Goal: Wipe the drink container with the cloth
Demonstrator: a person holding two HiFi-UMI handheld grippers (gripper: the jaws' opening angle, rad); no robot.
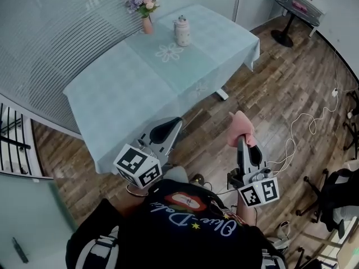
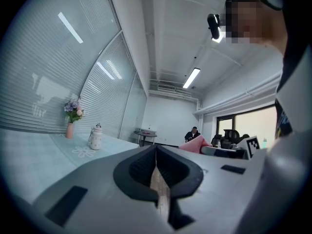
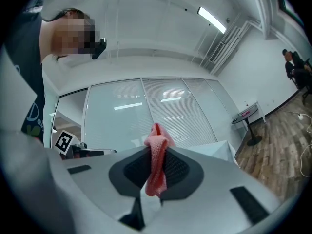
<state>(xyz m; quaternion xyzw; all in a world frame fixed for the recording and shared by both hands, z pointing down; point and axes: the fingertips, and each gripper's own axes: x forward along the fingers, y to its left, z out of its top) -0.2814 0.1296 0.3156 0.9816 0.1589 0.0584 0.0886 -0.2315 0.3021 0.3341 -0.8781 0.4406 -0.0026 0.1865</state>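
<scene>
Right gripper view: the right claw [image 3: 155,175] is clamped on a pink cloth [image 3: 156,152] that sticks up between its jaws. In the head view this claw sits lower right, over the wooden floor [image 1: 280,94]. The left claw [image 1: 171,126], lower centre, has its jaws pressed together on nothing. The drink container [image 1: 182,31] stands upright at top centre on the desk [image 1: 123,88], well apart from both claws and beyond the desk's near edge. The left claw looks slightly nearer. A flower vase [image 1: 146,15] stands near its left, with bare cloth-covered top elsewhere.
</scene>
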